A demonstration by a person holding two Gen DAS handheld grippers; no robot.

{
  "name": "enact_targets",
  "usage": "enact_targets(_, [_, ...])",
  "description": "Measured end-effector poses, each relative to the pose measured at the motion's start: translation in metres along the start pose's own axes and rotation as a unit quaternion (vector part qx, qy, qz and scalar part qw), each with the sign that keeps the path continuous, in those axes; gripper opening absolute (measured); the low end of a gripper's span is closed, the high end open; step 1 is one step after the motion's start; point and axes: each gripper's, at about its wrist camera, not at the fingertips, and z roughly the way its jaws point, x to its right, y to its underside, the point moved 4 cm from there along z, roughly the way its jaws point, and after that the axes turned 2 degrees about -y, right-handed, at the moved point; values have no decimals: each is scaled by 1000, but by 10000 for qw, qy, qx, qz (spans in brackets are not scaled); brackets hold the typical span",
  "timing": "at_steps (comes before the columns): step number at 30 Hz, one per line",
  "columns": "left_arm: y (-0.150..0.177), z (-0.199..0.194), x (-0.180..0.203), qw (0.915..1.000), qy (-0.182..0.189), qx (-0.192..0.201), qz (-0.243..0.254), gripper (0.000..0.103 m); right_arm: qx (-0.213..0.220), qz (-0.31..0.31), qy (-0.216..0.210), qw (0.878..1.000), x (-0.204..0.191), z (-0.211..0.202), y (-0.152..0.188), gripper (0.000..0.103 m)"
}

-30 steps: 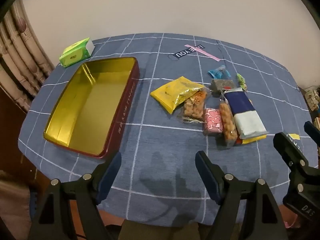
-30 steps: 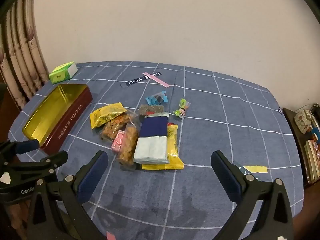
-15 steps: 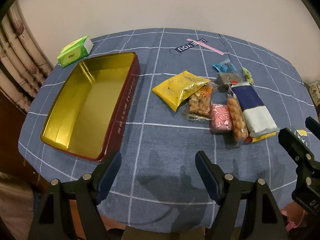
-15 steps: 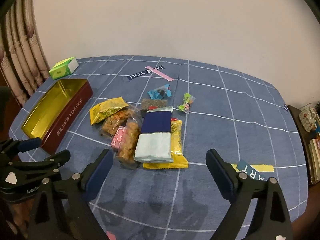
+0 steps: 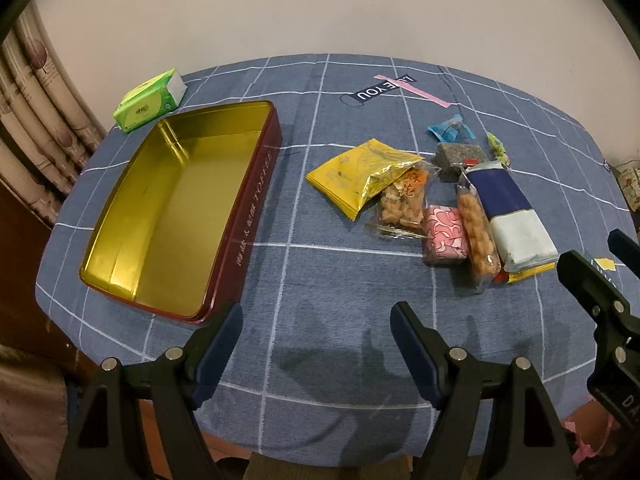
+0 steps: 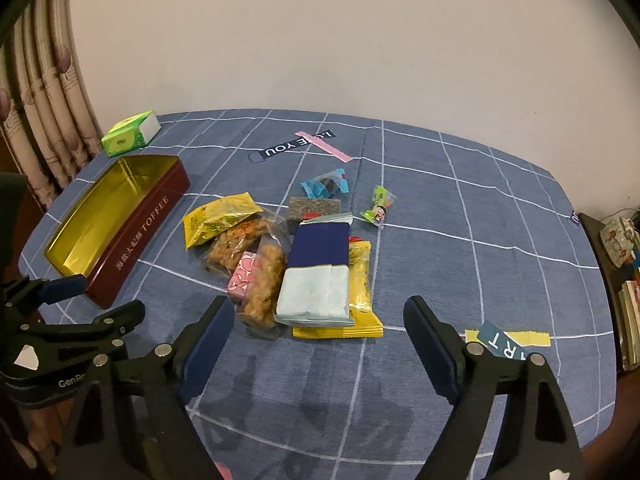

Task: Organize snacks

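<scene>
Now right claw (image 6: 318, 328) narrows above snacks (image 6: 312, 280).

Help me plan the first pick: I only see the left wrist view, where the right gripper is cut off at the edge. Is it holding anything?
Observer: No. In the right wrist view the right gripper has nothing between its jaws; they stand wide and are closing, above the tablecloth.
Operator: What is the yellow sliver under the navy and pale-blue packet?
Observer: A flat yellow packet; it lies beneath the navy and pale-blue packet and sticks out along its right side and near end.
Operator: And the yellow scrap near that gripper?
Observer: A yellow tape strip on the cloth, with a blue label reading ART, beside the gripper's right finger.
</scene>
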Motion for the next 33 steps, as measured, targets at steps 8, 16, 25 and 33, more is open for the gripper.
enact_targets(8, [0, 1, 0, 10000, 8, -27, -1, 78, -44, -51, -51, 10000, -5, 0, -1, 80])
enact_targets(16, [-2, 4, 0, 10000, 47, -40, 22, 78, -49, -67, -45, 10000, -6, 1, -2, 80])
enact_targets(25, [-2, 8, 1, 9999, 69, -80, 19, 78, -63, -93, -59, 9999, -7, 1, -2, 80])
enact_targets(33, [-1, 9, -1, 9999, 88, -96, 6, 78, -99, -103, -80, 9999, -9, 5, 0, 79])
